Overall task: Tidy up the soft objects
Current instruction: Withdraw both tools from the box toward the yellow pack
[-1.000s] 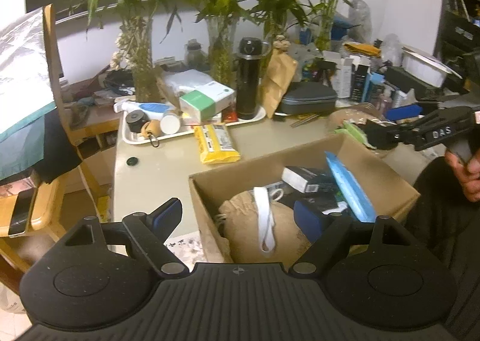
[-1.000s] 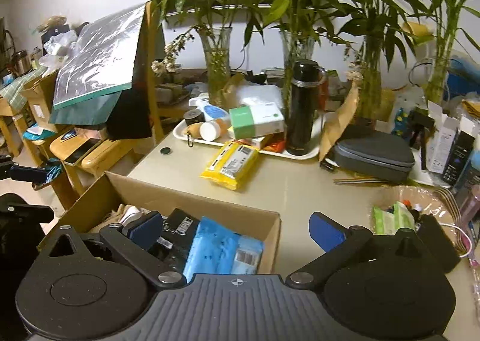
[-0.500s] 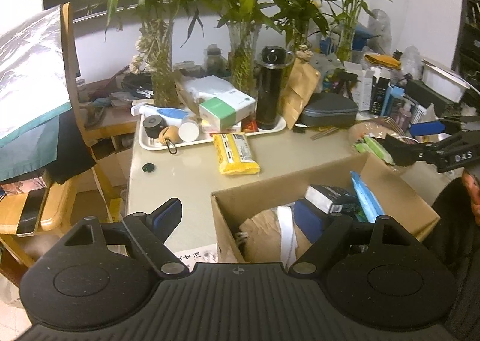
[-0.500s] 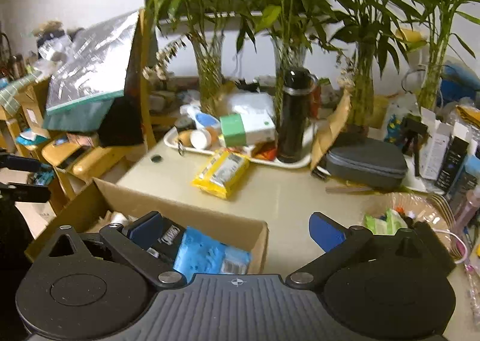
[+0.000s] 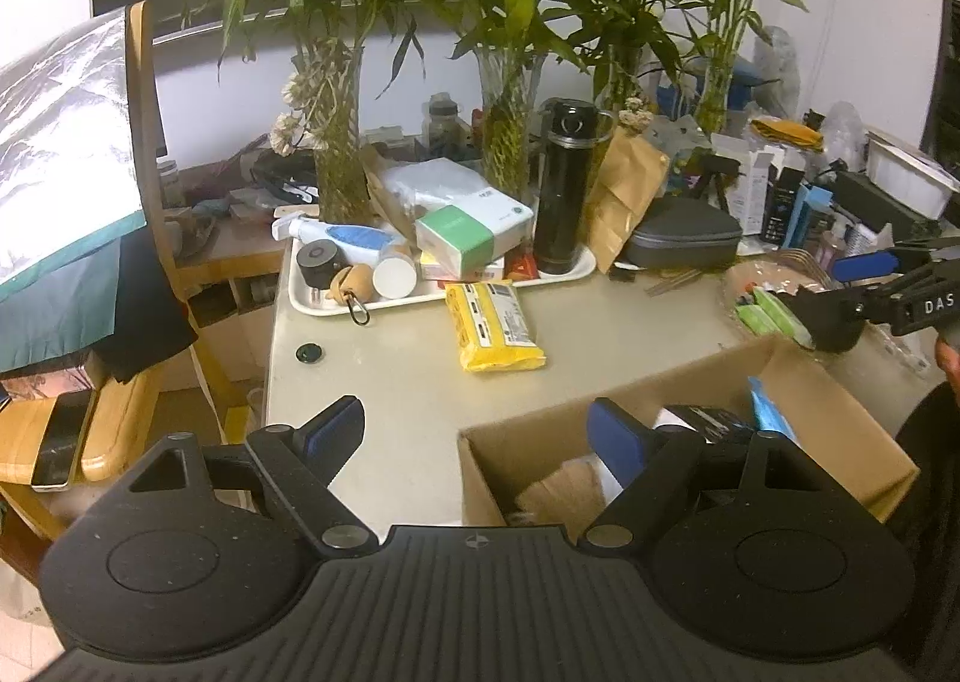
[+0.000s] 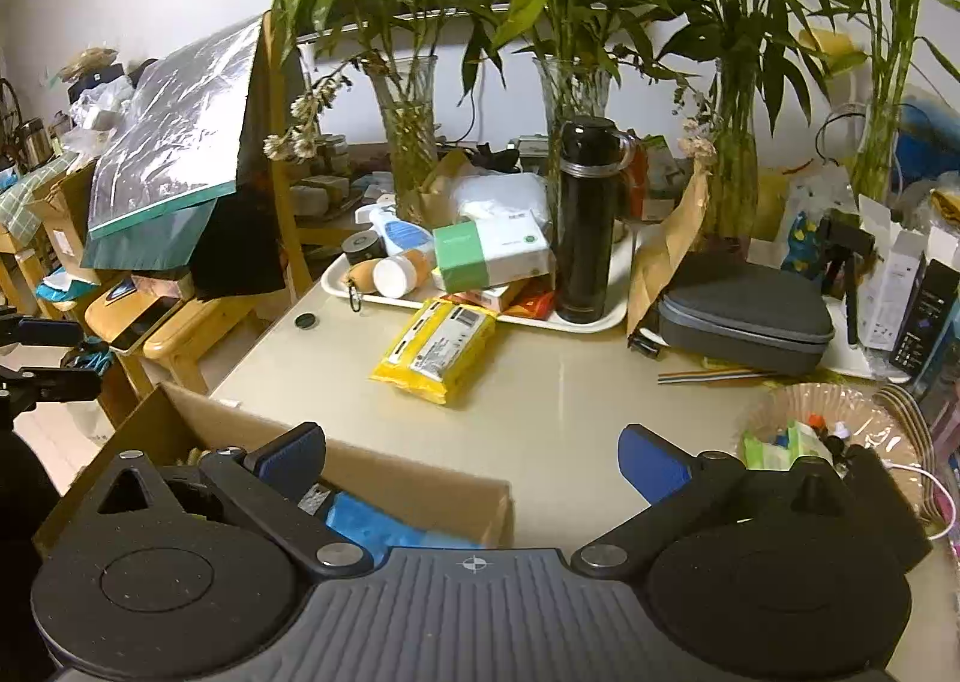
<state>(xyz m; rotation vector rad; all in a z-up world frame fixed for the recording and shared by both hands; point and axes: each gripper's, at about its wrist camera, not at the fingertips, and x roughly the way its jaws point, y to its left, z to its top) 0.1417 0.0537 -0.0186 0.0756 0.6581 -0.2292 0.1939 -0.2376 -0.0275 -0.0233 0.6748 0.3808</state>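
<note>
My left gripper (image 5: 477, 433) jaws apart, empty, over table edge beside open brown cardboard box (image 5: 840, 418); box already holds tan cloth bundle (image 5: 564, 493), black packet (image 5: 702, 418), blue soft pack (image 5: 765, 412) – part done, I judge

Yellow plastic wipes pack (image 5: 495, 325) flat on beige table (image 5: 390, 382), just in front of white tray (image 5: 312, 301), apart from box – likely next to go in

My right gripper (image 6: 474, 457) jaws apart, empty, over box far corner; green packets in clear-wrapped basket (image 6: 780, 439) also left
</note>
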